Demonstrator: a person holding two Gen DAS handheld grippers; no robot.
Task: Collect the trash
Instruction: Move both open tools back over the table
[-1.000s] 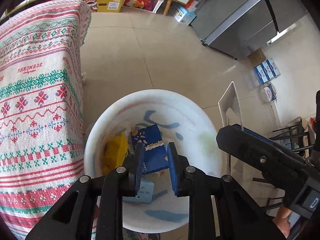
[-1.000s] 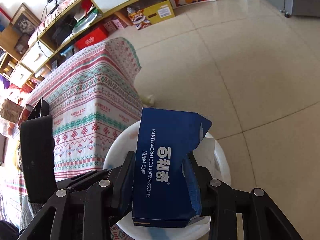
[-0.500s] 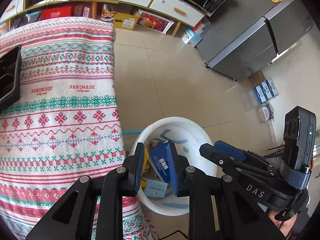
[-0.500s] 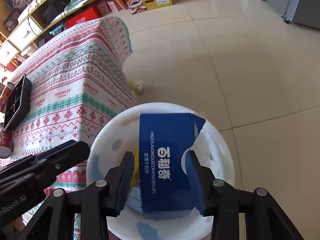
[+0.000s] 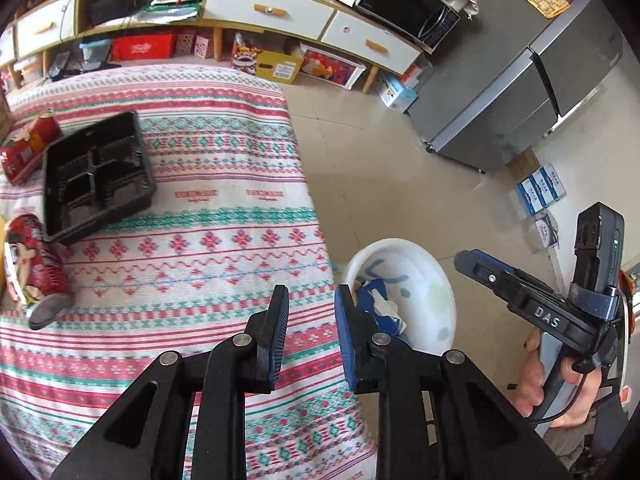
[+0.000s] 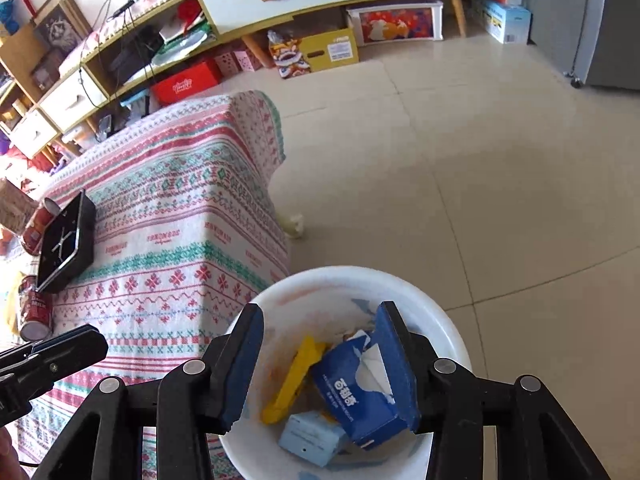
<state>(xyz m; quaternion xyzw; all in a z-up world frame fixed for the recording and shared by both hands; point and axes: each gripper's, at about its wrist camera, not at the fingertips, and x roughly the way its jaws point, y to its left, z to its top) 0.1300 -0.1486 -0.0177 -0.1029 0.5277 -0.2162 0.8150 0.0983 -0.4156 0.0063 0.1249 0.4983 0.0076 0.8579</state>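
Left gripper (image 5: 308, 336) hangs over the patterned tablecloth (image 5: 208, 216) with its jaws parted and nothing between them. From this wrist view I see what remains to collect: a black plastic tray (image 5: 96, 176) lying flat on the cloth, a red can (image 5: 38, 268) on its side just beside it, and a second red can (image 5: 28, 148) beyond the tray. I judge the tray light, thin and springy, so I would pinch one wall near a corner, not the floppy middle. The cans look light and smooth and could roll; I would take one across its body.

Right gripper (image 6: 320, 364), seen from its own wrist camera, is spread wide and holds nothing, poised above the white bin (image 6: 448, 320) on the floor beside the table. Inside lie a torn blue biscuit box (image 6: 352, 392), a yellow carton (image 6: 292, 380) and a pale blue box (image 6: 308, 440). All are soft cardboard, likely to crush under firm pressure.
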